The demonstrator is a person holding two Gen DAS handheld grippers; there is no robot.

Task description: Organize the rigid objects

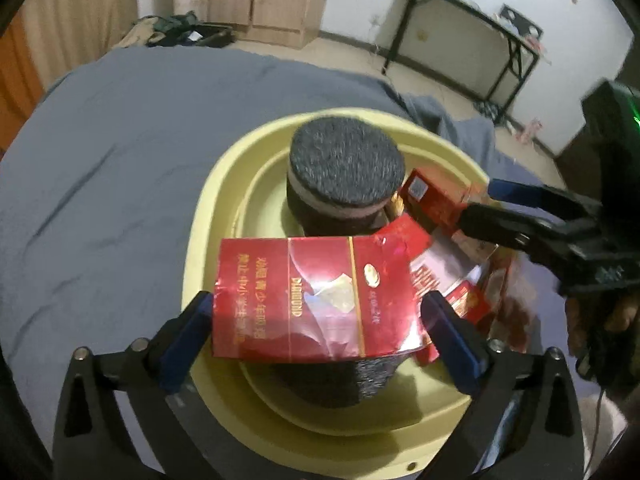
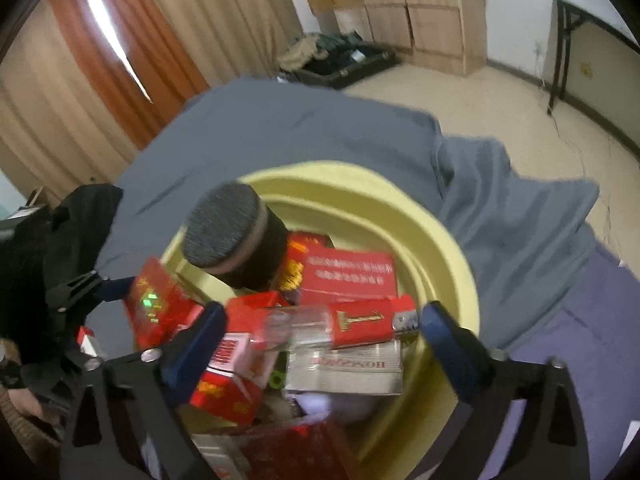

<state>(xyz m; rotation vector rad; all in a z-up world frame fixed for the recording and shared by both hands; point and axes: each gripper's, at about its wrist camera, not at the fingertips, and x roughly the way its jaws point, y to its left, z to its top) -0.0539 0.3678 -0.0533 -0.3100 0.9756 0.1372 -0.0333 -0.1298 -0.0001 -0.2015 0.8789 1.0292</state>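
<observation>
A pale yellow tub sits on a grey-blue sheet and holds a dark felt-topped cylinder and several red cigarette packs. My left gripper is shut on a red Diamond cigarette pack and holds it over the tub. My right gripper is shut on a red pack with a clear end, held over the tub. In the left wrist view the right gripper reaches in from the right. The cylinder stands at the tub's back left.
The grey-blue sheet covers the surface around the tub. Red and silver packs fill the tub. A black-framed table stands by the far wall; cardboard boxes and a dark bag sit behind.
</observation>
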